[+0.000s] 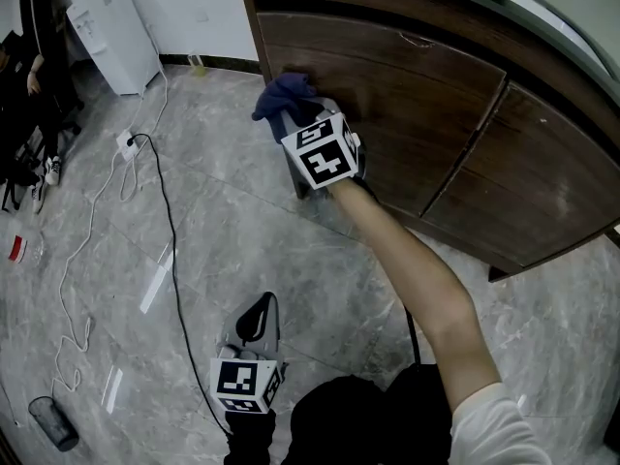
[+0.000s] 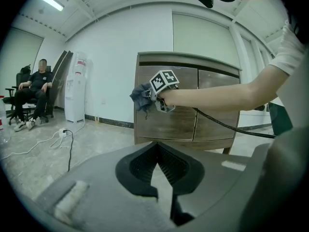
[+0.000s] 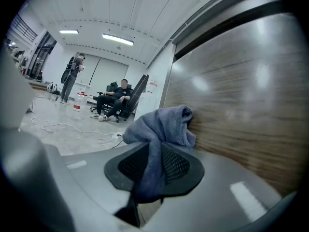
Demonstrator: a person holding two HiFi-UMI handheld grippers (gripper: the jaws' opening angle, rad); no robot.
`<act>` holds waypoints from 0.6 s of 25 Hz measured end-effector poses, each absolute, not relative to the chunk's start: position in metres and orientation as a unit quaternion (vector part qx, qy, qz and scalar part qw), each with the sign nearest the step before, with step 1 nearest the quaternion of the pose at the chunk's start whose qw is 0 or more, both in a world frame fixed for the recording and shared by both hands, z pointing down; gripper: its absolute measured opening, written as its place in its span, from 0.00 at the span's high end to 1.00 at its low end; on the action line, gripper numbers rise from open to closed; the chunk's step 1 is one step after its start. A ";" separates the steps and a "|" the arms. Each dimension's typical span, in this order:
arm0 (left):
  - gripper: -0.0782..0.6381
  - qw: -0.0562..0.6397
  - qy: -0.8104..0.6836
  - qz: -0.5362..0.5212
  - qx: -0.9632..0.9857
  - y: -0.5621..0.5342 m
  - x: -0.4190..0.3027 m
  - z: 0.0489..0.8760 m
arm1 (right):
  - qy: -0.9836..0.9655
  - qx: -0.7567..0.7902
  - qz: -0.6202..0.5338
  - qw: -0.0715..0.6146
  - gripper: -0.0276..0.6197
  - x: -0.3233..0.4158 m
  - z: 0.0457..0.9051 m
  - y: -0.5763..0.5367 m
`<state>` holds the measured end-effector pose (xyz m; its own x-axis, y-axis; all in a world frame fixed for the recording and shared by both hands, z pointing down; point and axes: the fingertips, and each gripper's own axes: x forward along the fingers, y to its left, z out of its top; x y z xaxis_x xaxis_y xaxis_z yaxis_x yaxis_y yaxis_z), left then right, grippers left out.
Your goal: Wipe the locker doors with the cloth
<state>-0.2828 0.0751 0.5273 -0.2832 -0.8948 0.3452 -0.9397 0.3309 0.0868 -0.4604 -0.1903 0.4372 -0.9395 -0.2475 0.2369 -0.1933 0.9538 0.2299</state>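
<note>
Closest to you, you are holding the left gripper [image 1: 262,310] low by your body, pointing out over the floor [image 1: 242,250]. Its jaws are pressing together at the tips and pinching nothing. Further out, your right arm [image 1: 417,269] is reaching forward, and the right gripper [image 3: 153,153] is squeezing the cloth [image 3: 161,124] between its jaws. A strip of fabric is running down between the pads while the rest is bunching into a loose wad beyond the tips. That wad is touching the wood of the left locker door [image 1: 387,95], close to its left edge. The right-hand door [image 1: 542,182] is sitting beside it, apart from the cloth.

The cloth is looking soft, light and floppy, so I judge it is going to fold and drag rather than slide flat. It is not fragile, and it seems unlikely to slip out of this grip. You are holding it by a gathered middle fold, which looks like the right place, since it is leaving a thick pad out front to press on the door. Pinching an edge would probably leave it trailing limp.

Beyond the lockers, a black cable [image 1: 167,211] is snaking across the floor toward a white water dispenser [image 1: 111,32], and a person [image 2: 36,88] is sitting farther off
</note>
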 end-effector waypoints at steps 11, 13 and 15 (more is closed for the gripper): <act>0.89 0.164 -0.795 0.063 0.581 0.068 -0.279 0.520 | -0.983 0.116 -0.114 0.086 0.83 -0.465 0.371 -0.191; 0.89 0.164 -0.794 0.063 0.582 0.066 -0.278 0.519 | -0.984 0.116 -0.114 0.075 0.83 -0.467 0.358 -0.191; 0.89 0.163 -0.793 0.063 0.583 0.065 -0.277 0.518 | -0.984 0.116 -0.116 0.069 0.83 -0.469 0.349 -0.190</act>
<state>-0.2767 0.0648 0.5180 -0.2665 -0.9045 0.3329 -0.9458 0.3119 0.0901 -0.4687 -0.1899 0.3492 -0.9639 -0.2433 0.1084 -0.2116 0.9466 0.2433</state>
